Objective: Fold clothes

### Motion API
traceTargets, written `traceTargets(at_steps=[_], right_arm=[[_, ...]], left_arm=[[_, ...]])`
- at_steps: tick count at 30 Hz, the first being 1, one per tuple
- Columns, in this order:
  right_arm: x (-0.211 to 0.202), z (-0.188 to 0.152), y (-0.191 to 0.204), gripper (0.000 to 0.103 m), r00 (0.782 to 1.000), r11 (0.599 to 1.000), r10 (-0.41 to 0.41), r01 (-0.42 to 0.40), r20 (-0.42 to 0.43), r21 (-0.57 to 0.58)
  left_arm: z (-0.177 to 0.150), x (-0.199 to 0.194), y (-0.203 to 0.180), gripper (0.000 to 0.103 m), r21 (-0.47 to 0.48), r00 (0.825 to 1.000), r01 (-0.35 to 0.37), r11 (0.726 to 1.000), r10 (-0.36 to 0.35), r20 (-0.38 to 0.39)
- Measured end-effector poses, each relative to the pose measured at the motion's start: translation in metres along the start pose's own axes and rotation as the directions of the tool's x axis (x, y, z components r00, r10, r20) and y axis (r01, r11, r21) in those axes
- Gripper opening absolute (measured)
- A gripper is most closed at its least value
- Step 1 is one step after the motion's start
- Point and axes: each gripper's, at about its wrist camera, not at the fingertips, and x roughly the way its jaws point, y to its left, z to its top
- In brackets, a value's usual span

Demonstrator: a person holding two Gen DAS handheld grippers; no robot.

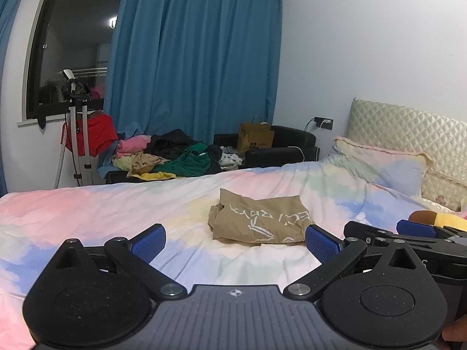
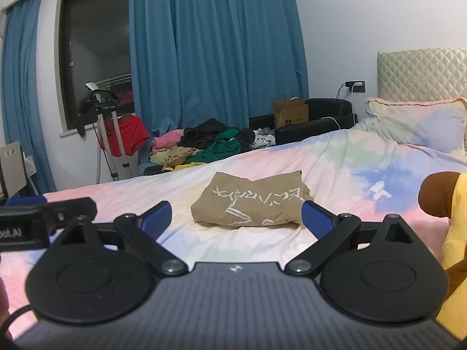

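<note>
A tan T-shirt with white lettering (image 1: 258, 218) lies folded into a compact bundle in the middle of the bed; it also shows in the right wrist view (image 2: 251, 199). My left gripper (image 1: 235, 240) is open and empty, held just short of the shirt. My right gripper (image 2: 236, 218) is open and empty too, also just in front of the shirt. The right gripper's body shows at the right edge of the left wrist view (image 1: 408, 233). The left gripper's body shows at the left edge of the right wrist view (image 2: 43, 218).
The bed has a pastel sheet (image 1: 87, 210) and a pillow (image 1: 379, 163) by the quilted headboard (image 1: 408, 128). A pile of loose clothes (image 1: 175, 154) lies beyond the far edge. A yellow and brown plush toy (image 2: 449, 204) sits at the right.
</note>
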Motion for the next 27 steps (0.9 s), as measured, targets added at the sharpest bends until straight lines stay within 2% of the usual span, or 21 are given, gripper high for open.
traceTargets(at_steps=[27], right_arm=[[-0.0001, 0.0009, 0.0014, 0.097, 0.999, 1.000, -0.019, 0.018, -0.026, -0.017]], left_arm=[[-0.0033, 0.0024, 0.0009, 0.103, 0.000, 0.998, -0.046, 0.999, 0.046, -0.042]])
